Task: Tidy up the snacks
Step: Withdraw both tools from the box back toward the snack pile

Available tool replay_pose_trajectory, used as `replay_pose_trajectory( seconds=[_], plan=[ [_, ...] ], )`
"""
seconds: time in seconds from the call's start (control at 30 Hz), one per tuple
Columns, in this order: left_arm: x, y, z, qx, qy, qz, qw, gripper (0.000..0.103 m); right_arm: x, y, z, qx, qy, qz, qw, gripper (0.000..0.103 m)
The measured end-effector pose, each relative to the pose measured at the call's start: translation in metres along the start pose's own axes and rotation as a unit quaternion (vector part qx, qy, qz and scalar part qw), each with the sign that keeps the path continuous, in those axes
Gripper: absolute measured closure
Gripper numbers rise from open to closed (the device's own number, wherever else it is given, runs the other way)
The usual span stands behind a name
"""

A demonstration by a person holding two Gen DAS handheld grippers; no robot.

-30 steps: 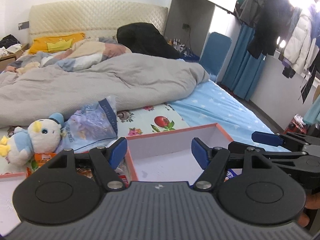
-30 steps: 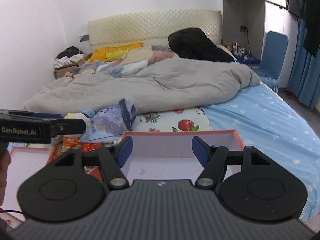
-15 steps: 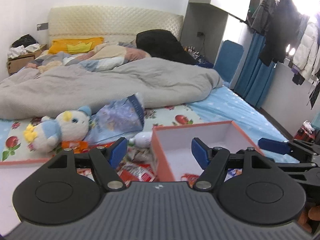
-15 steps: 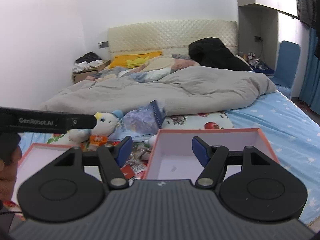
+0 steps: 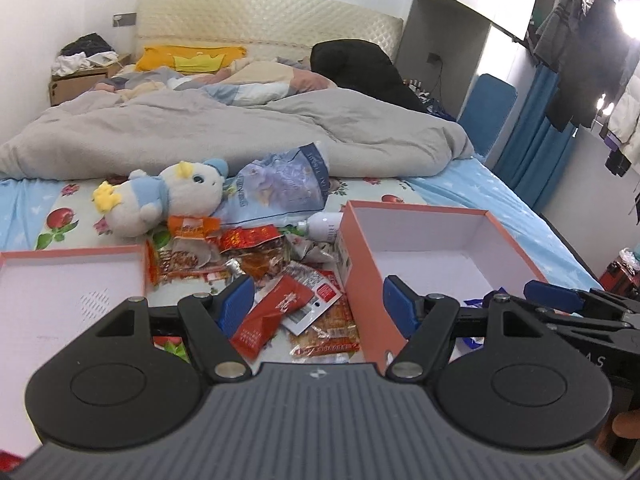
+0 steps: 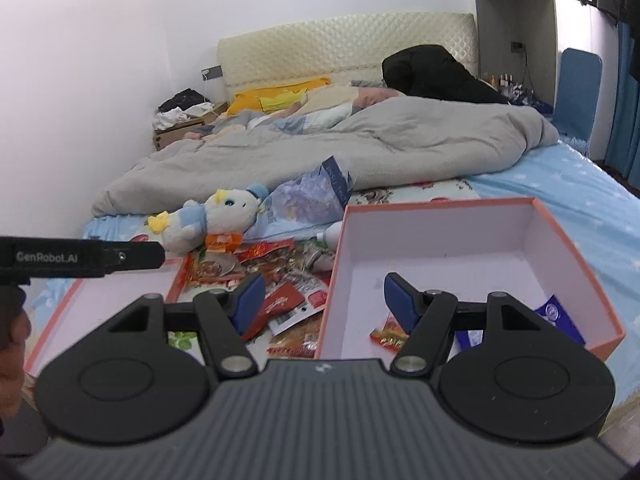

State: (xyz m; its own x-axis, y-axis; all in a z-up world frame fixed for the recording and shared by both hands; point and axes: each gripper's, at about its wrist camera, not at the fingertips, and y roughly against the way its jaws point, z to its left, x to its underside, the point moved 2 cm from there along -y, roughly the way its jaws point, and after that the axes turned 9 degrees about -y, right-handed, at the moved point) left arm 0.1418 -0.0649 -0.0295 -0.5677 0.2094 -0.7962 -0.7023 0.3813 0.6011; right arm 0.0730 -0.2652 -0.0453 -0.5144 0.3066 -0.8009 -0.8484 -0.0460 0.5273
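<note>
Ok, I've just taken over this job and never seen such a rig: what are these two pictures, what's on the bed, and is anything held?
There is no robot arm: a person carries a two-finger gripper in each hand, each with a wide-angle camera looking forward along its blue-padded fingers. One picture comes from the left gripper, the other from the right gripper. Both stand open and hold nothing.

On the bed a pile of snack packets lies between two orange boxes: the left box, which looks empty, and the right box, which holds a red packet and a blue packet. Behind the pile lie a plush toy, a bluish bag and a white bottle.
</note>
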Motion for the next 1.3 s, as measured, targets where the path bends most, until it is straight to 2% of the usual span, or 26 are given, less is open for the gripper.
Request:
replay_pose_trajectory(
  seconds=[0.1,0.27,0.37,0.57,1.03,1.3],
  plan=[
    [0.007,0.010,-0.004,0.003,0.001,0.005,1.0000,0.028,0.007,0.005,0.006,-0.009,0.002,0.002,1.000,0.035],
    [0.012,0.030,-0.009,-0.013,-0.021,-0.013,0.9996,0.028,0.021,0.012,0.014,-0.016,-0.005,0.009,1.000,0.035],
    [0.020,0.036,-0.005,-0.014,-0.018,-0.008,0.9997,0.028,0.029,0.015,0.016,-0.021,-0.026,0.018,0.999,0.035],
    [0.038,0.044,0.007,-0.027,0.001,-0.001,0.9996,0.028,0.042,0.018,0.036,-0.021,-0.002,0.017,1.000,0.035],
    [0.075,0.032,0.029,-0.034,0.045,0.027,0.9981,0.028,0.071,0.017,0.050,-0.029,0.036,0.036,0.998,0.035],
    [0.097,0.011,0.051,-0.036,0.075,0.050,0.9953,0.028,0.090,-0.005,0.061,-0.039,0.059,0.070,0.995,0.036]
  ],
)
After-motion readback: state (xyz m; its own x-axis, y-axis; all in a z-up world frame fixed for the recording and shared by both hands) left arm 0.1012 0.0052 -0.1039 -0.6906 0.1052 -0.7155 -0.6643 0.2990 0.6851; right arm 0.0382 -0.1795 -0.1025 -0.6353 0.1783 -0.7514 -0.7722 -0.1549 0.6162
